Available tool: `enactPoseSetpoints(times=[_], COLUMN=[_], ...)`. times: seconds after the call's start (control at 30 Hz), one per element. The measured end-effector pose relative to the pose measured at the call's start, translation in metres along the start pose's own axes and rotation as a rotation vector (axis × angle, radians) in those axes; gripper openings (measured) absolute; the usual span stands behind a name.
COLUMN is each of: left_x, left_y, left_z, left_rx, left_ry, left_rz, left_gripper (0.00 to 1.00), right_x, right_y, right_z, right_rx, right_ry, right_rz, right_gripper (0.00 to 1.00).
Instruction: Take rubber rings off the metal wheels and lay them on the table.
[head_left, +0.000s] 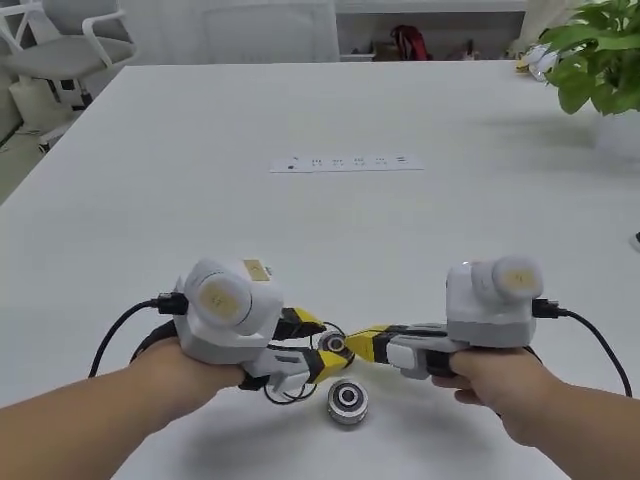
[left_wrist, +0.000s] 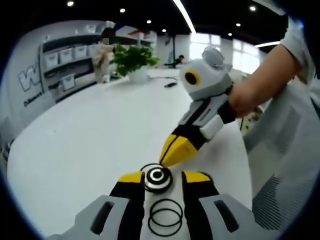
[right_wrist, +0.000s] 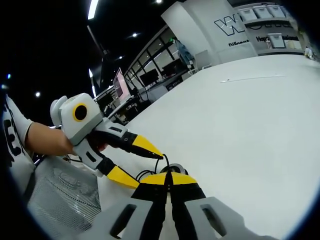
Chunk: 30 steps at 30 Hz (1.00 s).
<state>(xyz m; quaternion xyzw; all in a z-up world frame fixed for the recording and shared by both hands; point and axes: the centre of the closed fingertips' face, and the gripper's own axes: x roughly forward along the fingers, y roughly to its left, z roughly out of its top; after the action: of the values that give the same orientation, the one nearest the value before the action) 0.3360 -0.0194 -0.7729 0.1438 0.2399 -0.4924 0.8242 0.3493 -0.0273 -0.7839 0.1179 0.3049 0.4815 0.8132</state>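
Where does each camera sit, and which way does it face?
Head view: on the headset, looking down at the table, the person's forearms, left gripper and right gripper.
Left gripper view: rides the left gripper, looking along its own jaws at the metal wheel they clamp.
Right gripper view: rides the right gripper, looking past its shut jaws at the left gripper.
Shared: each gripper view shows the other gripper.

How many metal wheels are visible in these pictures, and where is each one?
2. The first wheel is between the jaws of the left gripper. The second wheel lies on the table, close beside it. Others may be hidden from view.
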Motion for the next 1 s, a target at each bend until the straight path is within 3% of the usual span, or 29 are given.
enactPoseSetpoints(times=[0.27, 0.57, 1.0], left_x=[-0.019, -0.037, -0.055], left_y=[0.001, 0.006, 0.001], left_z=[0.007, 0.006, 0.004], left_rx=[-0.013, -0.03, -0.007], left_ry=[-0.044, -0.06, -0.074], left_rz=[0.012, 0.028, 0.024], left_gripper=[0.42, 0.52, 0.65], right_x=[-0.001, -0.002, 0.0], right_y=[0.002, 0.005, 0.013], right_z=[0.003, 0.007, 0.01], right_rx=[0.013, 0.026, 0.037], right_ry=[-0.011, -0.027, -0.029], right_rz=[0.011, 0.025, 0.046], right_gripper=[0.0, 0.0, 0.0])
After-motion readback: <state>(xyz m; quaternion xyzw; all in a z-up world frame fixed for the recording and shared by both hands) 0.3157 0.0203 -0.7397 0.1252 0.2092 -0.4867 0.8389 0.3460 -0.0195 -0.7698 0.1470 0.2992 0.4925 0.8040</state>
